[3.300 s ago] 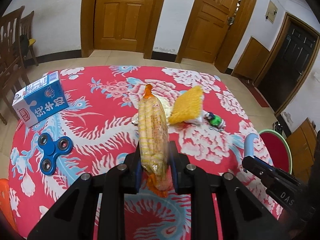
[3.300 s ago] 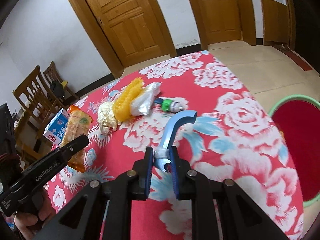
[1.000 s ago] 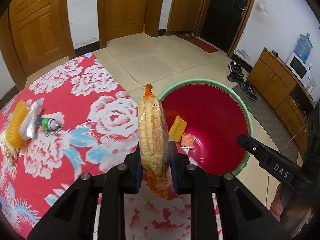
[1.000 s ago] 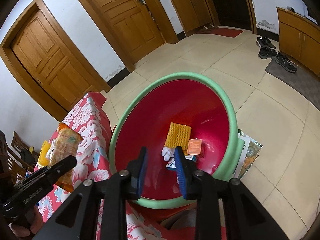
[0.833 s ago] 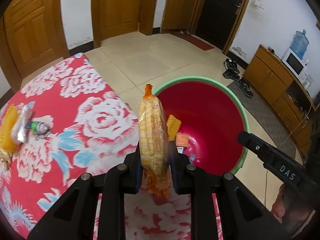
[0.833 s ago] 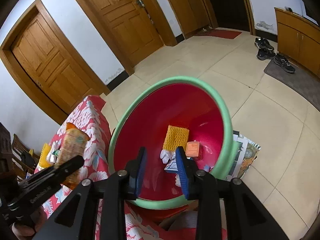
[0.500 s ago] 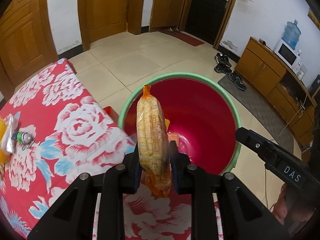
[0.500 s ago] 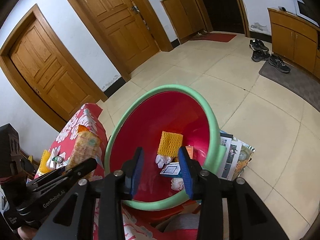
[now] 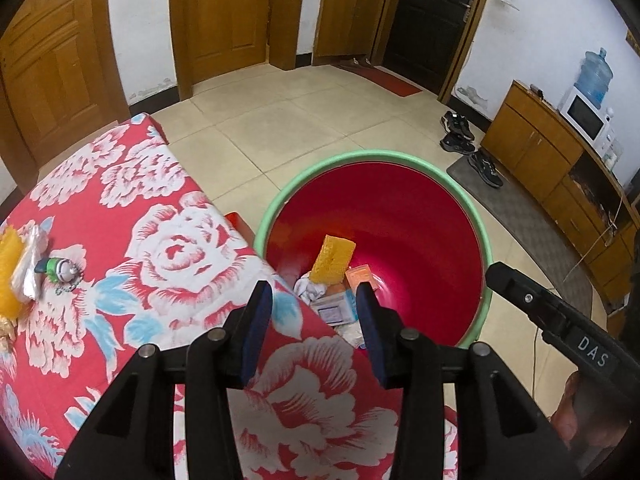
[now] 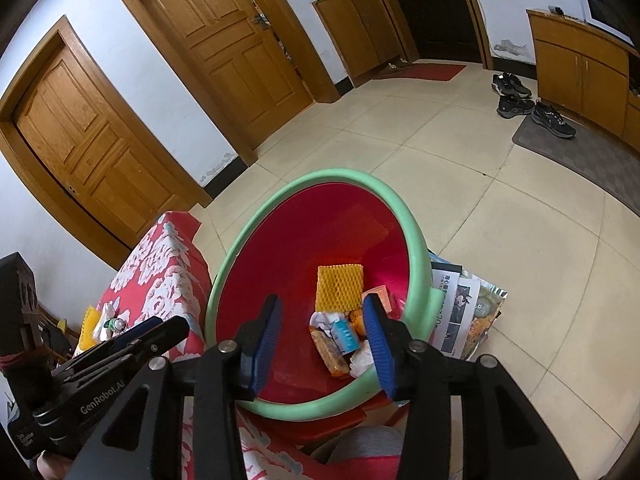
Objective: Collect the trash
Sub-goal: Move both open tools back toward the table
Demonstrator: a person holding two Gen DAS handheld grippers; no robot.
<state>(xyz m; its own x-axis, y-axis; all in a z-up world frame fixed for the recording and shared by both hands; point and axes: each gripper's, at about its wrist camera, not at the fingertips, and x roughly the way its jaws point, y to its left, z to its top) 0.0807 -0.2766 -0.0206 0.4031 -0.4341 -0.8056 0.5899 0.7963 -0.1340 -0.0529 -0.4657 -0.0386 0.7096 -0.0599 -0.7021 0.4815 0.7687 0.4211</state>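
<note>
The red basin with a green rim (image 10: 416, 248) stands on the floor just right of the flowered table (image 9: 132, 240). Both the left gripper (image 9: 314, 300) and right gripper (image 10: 320, 320) hang over it, jaws opening with nothing between them. At the basin's bottom the orange snack packet (image 10: 330, 350) lies flat, its long axis running from near-right to far-left, beside a yellow mesh pad (image 10: 340, 286).

The bin (image 9: 478, 240) is glossy red inside with a mint-green rim, and in it lie a yellow-orange netted foam piece (image 10: 339, 287), a small orange card (image 9: 359, 276) and an orange snack packet (image 10: 330, 351). The desk (image 9: 160, 240) wears a red cloth printed with white peonies and pale blue leaves. Both tongs, left (image 9: 314, 332) and right (image 10: 322, 346), are black with blue pads.
</note>
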